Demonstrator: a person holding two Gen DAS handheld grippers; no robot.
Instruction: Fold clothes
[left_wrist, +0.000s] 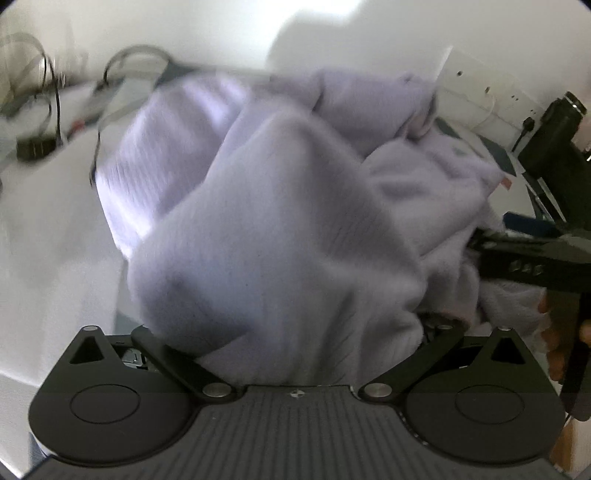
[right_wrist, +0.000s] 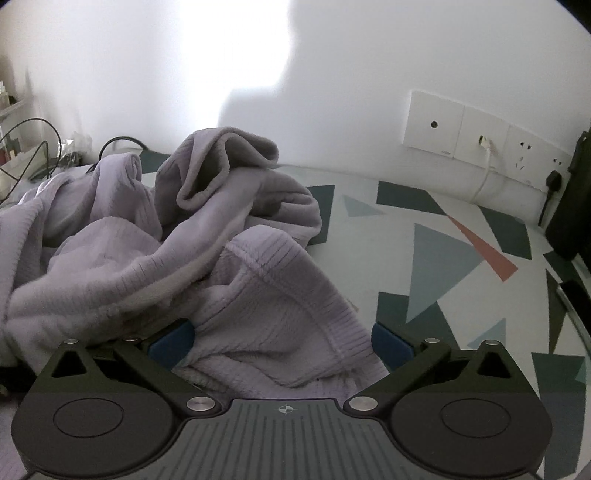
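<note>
The right gripper (right_wrist: 282, 341) stands with its blue-padded jaws spread as wide as they go, a ribbed hem of the pale lilac fleece garment (right_wrist: 177, 266) lying loose between them, pressed by neither pad. The left gripper (left_wrist: 295, 332) is buried under a lifted hump of the same cloth; its fingertips are hidden, so whether it grips cannot be told, though fabric drapes straight over its mouth. The garment sits in a crumpled heap ahead of and to the left of the right claw, one cuff standing up at the far side. The step looks like an early one — sorting out the heap and finding an edge before any fold is made. The next move probably calls for closing the right jaws on the hem in front of them and drawing it outward to spread the cloth flat. To the right of that claw the patterned tabletop with grey and pink triangles (right_wrist: 443, 258) lies bare up to the white wall socket panel (right_wrist: 480, 136); to the left, black cables (right_wrist: 33, 147) crowd the far corner — a snag risk.
</note>
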